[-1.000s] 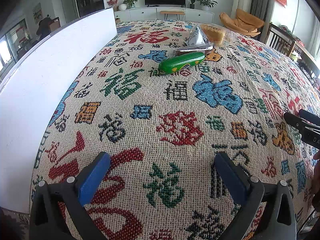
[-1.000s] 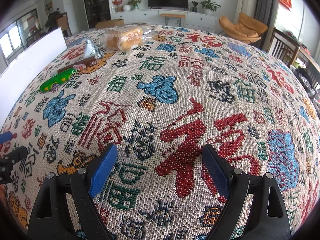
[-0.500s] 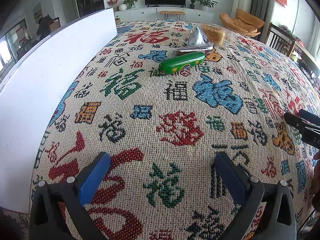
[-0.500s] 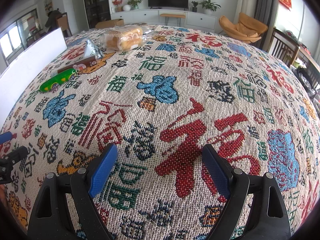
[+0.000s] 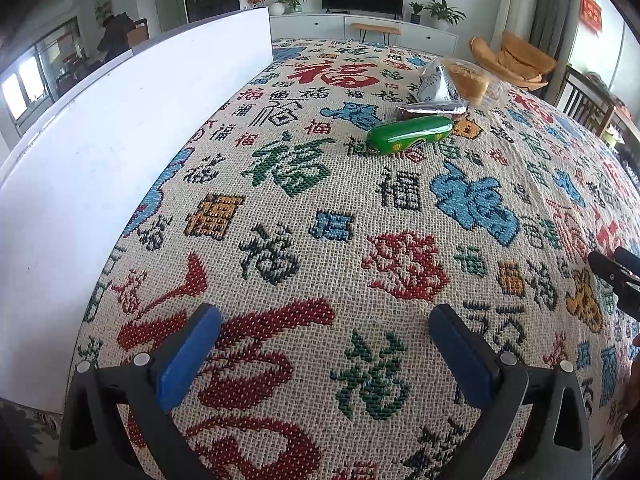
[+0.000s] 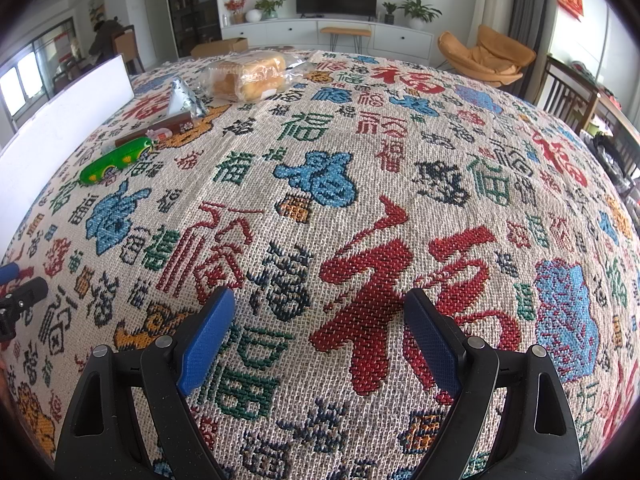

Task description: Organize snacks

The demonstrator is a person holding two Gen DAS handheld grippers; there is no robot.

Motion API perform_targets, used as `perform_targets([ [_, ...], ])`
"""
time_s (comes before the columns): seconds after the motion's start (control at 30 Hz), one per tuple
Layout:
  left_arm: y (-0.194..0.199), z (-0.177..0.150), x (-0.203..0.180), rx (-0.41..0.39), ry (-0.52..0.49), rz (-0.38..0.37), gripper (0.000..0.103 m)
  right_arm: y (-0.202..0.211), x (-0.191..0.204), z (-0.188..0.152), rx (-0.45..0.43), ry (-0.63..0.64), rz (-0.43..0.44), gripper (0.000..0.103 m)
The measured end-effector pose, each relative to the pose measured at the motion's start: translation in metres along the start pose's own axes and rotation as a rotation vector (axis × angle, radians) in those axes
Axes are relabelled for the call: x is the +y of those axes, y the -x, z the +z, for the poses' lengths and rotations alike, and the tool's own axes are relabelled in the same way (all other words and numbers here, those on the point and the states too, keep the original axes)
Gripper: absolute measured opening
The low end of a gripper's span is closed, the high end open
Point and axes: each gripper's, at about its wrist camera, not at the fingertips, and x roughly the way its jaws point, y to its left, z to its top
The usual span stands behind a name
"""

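Several snacks lie together at the far side of the patterned tablecloth [image 5: 320,248]: a green wrapped snack [image 5: 410,135] [image 6: 116,160], a brown bar [image 5: 430,109] [image 6: 160,130], a silver pyramid pouch [image 5: 436,82] [image 6: 182,98] and a clear bag of bread [image 5: 470,76] [image 6: 250,74]. My left gripper [image 5: 326,344] is open and empty, low over the near cloth, far short of the snacks. My right gripper [image 6: 320,328] is open and empty, to the right of the left one. Each gripper's tip shows at the other view's edge.
A long white box wall [image 5: 120,140] [image 6: 60,128] runs along the table's left edge. Wooden chairs [image 6: 576,92] stand at the right side. A TV cabinet [image 6: 332,32] and an orange armchair [image 6: 484,54] stand beyond the table.
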Motion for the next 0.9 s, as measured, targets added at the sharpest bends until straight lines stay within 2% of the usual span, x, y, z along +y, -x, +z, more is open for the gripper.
perform_targets([
  [0.37, -0.001, 0.0, 0.0, -0.011, 0.002, -0.002, 0.103, -0.003, -0.001, -0.003, 0.0, -0.006, 0.0, 0.089],
  [0.43, -0.001, 0.0, 0.0, -0.015, 0.002, -0.001, 0.103, -0.007, 0.0, 0.005, 0.053, -0.011, -0.002, 0.088],
  [0.6, -0.002, 0.0, 0.0, -0.02, 0.004, 0.0, 0.103, -0.02, 0.024, 0.071, 0.065, -0.102, 0.22, 0.087],
  [0.7, -0.002, 0.0, 0.0, -0.02, 0.004, 0.0, 0.103, -0.047, 0.063, 0.123, 0.146, -0.142, 0.36, 0.086],
  [0.8, -0.002, 0.0, 0.0, -0.02, 0.003, 0.0, 0.103, -0.084, 0.105, 0.161, 0.268, -0.154, 0.381, 0.085],
  [0.9, -0.001, 0.0, 0.0, -0.02, 0.004, 0.0, 0.103, -0.118, 0.134, 0.176, 0.358, -0.192, 0.321, 0.085],
])
